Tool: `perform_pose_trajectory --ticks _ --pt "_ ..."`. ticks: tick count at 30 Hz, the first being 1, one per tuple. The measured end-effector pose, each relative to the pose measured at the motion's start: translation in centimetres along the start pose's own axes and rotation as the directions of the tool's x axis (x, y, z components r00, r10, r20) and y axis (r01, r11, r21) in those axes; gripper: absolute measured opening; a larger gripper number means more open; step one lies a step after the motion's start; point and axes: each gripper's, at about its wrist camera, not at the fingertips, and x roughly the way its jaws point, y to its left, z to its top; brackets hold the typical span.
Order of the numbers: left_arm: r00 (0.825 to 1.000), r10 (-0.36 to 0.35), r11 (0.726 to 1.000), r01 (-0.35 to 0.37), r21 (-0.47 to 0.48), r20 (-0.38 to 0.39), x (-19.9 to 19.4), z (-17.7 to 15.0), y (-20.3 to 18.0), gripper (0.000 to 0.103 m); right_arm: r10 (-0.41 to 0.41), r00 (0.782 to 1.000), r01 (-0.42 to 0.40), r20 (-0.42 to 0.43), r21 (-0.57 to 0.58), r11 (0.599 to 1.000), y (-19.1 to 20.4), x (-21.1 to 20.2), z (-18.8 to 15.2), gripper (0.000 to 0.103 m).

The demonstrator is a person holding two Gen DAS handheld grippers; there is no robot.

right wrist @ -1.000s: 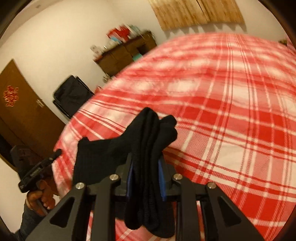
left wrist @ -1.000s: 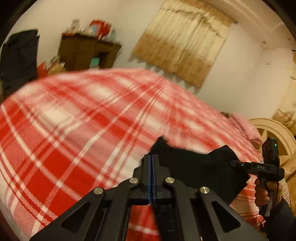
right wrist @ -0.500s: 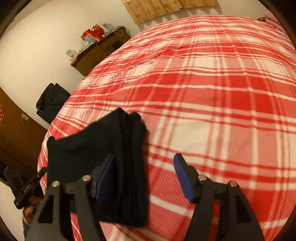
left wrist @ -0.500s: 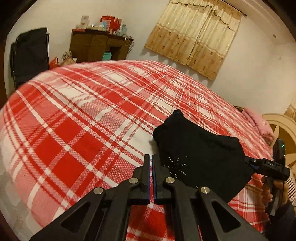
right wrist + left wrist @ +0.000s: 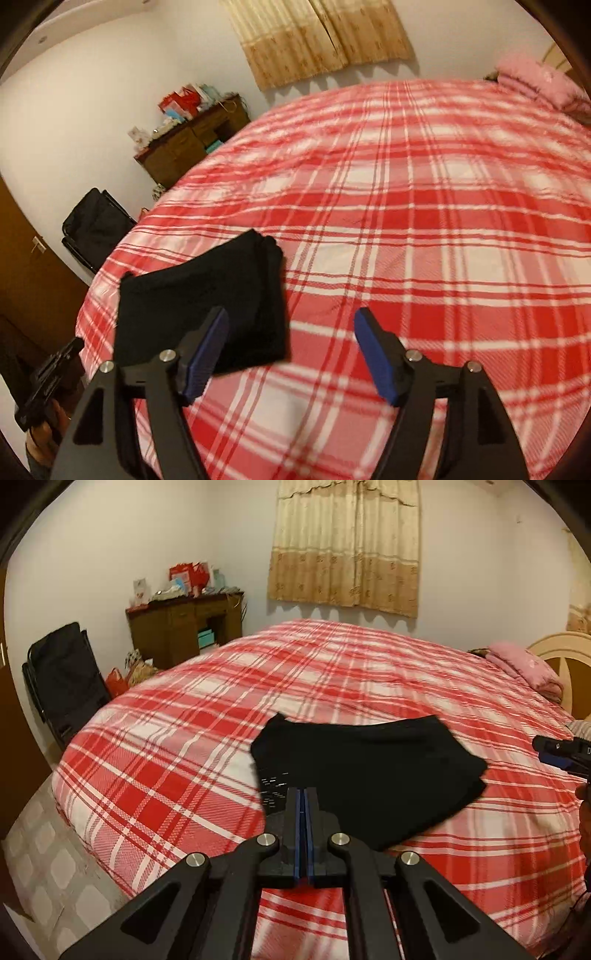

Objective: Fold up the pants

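**Pants folded on the plaid bedspread**

Pants of black knit fabric (image 5: 369, 771) lie folded into a compact rectangle near the foot corner of the red-and-white plaid bedspread (image 5: 207, 716), stacked layers showing along one edge (image 5: 273, 254). The left gripper (image 5: 303, 805) hovers just at the pants' near edge, its blue-lined jaws pressed together with nothing between them. The right gripper (image 5: 291, 332) stands wide apart beside the bundle, holding nothing. Farther off are a pink folded blanket (image 5: 524, 664), a brown wooden cabinet (image 5: 184, 627), a black folding chair (image 5: 66, 679) and a beige patterned curtain (image 5: 343, 546).
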Motion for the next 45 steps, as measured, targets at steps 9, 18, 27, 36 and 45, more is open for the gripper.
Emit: perform_pose_trajectory --ticks 9,18,27,36,45 --pt "0.996 0.066 0.997 -0.068 0.03 0.059 -4.6 0.6 -2.0 0.011 0.016 0.993 -0.009 0.118 -0.062 0.998 2.8 -6.2 -0.2 0.09" --pt "0.957 0.135 0.989 -0.147 0.029 0.257 -9.4 1.1 -2.6 0.1 0.056 0.976 -0.007 0.212 -0.227 0.974 7.0 -10.9 -1.6 0.095" --pt "0.952 0.121 0.99 -0.138 0.041 0.28 -10.2 0.7 -3.9 0.1 0.069 0.967 -0.008 0.245 -0.241 0.971 7.9 -12.2 -2.0 0.097" --pt "0.953 0.132 0.99 -0.138 0.002 0.272 -10.5 0.5 -3.6 0.1 0.068 0.963 0.004 0.262 -0.264 0.965 8.6 -12.8 -2.4 0.097" --pt "0.952 0.136 0.989 -0.144 0.009 0.273 -10.6 0.5 -3.7 0.1 0.064 0.957 0.019 0.282 -0.284 0.959 9.0 -13.4 -2.6 0.099"
